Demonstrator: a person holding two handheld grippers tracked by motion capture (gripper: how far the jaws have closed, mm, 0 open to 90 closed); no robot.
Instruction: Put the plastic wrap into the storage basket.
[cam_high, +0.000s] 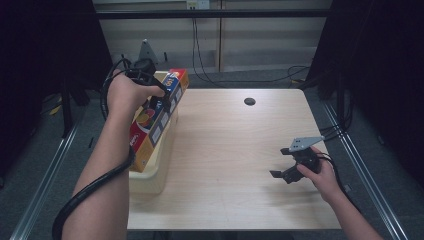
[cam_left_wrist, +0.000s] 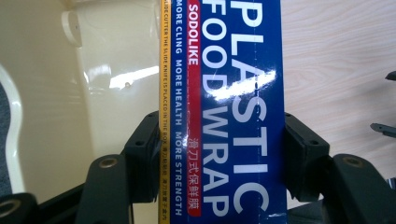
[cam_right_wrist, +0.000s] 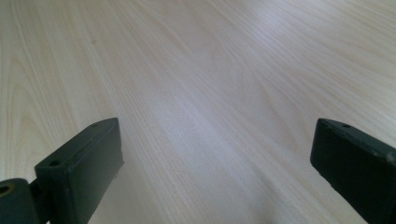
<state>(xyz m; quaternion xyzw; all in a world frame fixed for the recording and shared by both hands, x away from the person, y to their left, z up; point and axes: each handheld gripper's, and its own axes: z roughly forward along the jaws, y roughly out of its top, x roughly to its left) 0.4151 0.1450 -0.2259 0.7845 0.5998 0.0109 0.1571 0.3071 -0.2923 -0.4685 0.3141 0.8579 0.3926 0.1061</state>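
A long blue, red and orange box of plastic food wrap (cam_high: 156, 119) hangs tilted over the cream plastic bin (cam_high: 150, 177) at the table's left edge. My left gripper (cam_high: 159, 102) is shut on the box about halfway along it. In the left gripper view both black pads (cam_left_wrist: 144, 154) press on the sides of the box (cam_left_wrist: 224, 112), with the bin's inside wall (cam_left_wrist: 93, 79) behind it. My right gripper (cam_high: 282, 162) is held low over the wood at the table's right, jaws wide apart. Bare tabletop lies between its jaws in the right gripper view (cam_right_wrist: 215, 168).
The light wood table (cam_high: 230, 150) has a round black grommet hole (cam_high: 249, 101) near its far edge. Cables hang along the wall behind, and metal rails run down both sides of the table.
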